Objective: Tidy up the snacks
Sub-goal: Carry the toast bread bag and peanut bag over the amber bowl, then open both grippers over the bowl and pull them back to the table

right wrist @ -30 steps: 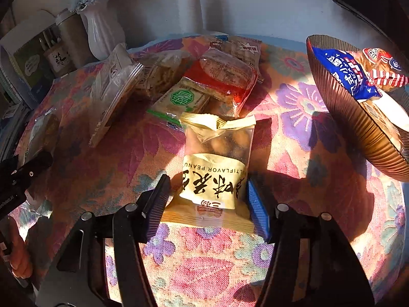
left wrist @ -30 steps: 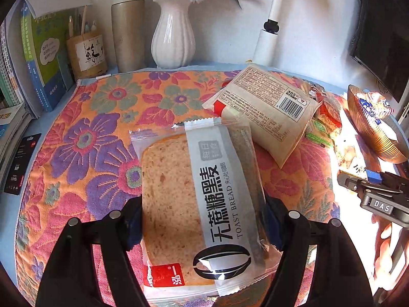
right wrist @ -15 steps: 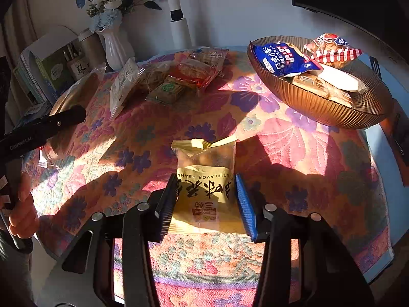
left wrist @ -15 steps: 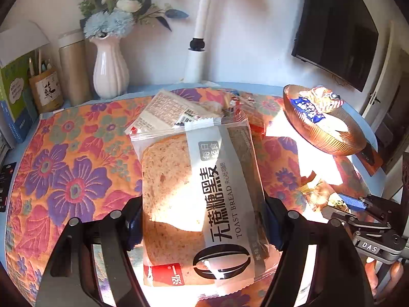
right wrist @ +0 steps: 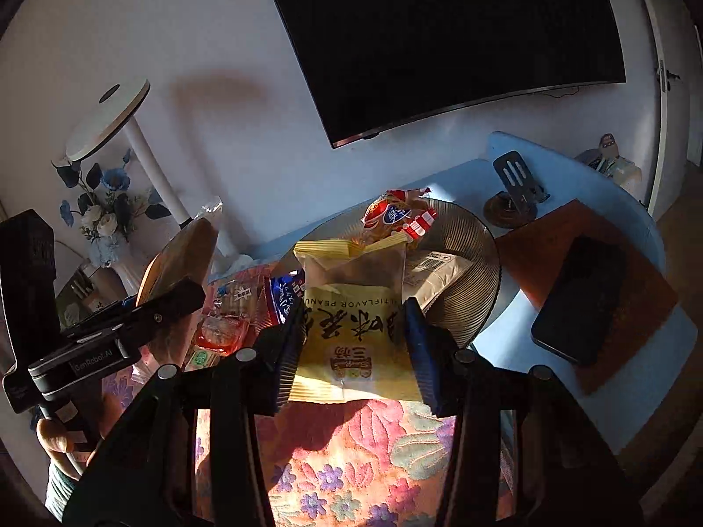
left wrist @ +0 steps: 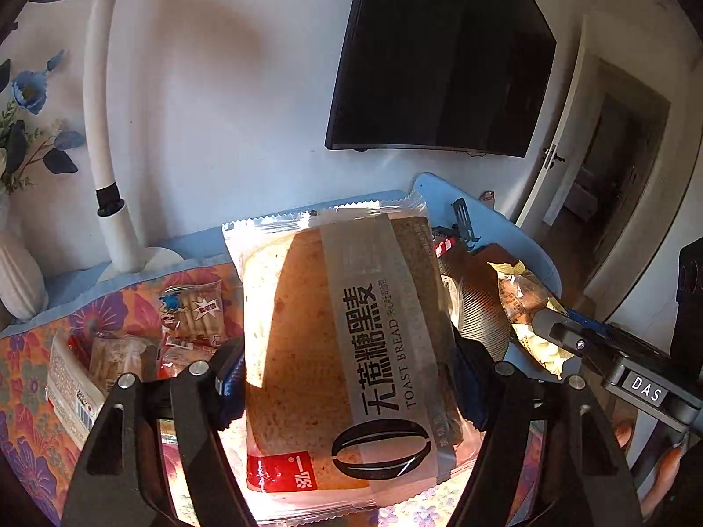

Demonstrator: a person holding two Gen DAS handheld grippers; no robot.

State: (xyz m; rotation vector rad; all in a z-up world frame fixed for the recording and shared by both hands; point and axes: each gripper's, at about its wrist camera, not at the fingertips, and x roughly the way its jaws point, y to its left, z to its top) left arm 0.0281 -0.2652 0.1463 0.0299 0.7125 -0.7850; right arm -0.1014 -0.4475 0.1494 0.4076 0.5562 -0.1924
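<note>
My left gripper [left wrist: 347,386] is shut on a clear bag of toast bread [left wrist: 342,342], held up above the flowered cloth. My right gripper [right wrist: 356,342] is shut on a yellow peanut packet [right wrist: 351,329], lifted in front of the brown ribbed bowl [right wrist: 470,254]. The bowl holds a red-and-white snack [right wrist: 395,215], a beige packet [right wrist: 435,268] and a blue packet [right wrist: 285,294] at its left edge. In the left wrist view the right gripper [left wrist: 540,333] with the peanut packet [left wrist: 523,303] hangs at the right, over the bowl [left wrist: 479,320]. The right wrist view shows the left gripper [right wrist: 175,303] and the toast bag [right wrist: 184,254] edge-on at the left.
Several loose snack packets [left wrist: 193,312] lie on the flowered cloth [right wrist: 360,461] left of the bowl. A white lamp [left wrist: 101,131] and a vase of flowers [right wrist: 105,219] stand at the back. A dark phone [right wrist: 580,298] on a brown mat, a phone stand [right wrist: 514,189] and a wall screen [right wrist: 439,39] are to the right.
Both grippers rose and swung right toward the bowl, carrying the toast bag and the peanut packet off the cloth. The right jaws squeezed tighter on the packet.
</note>
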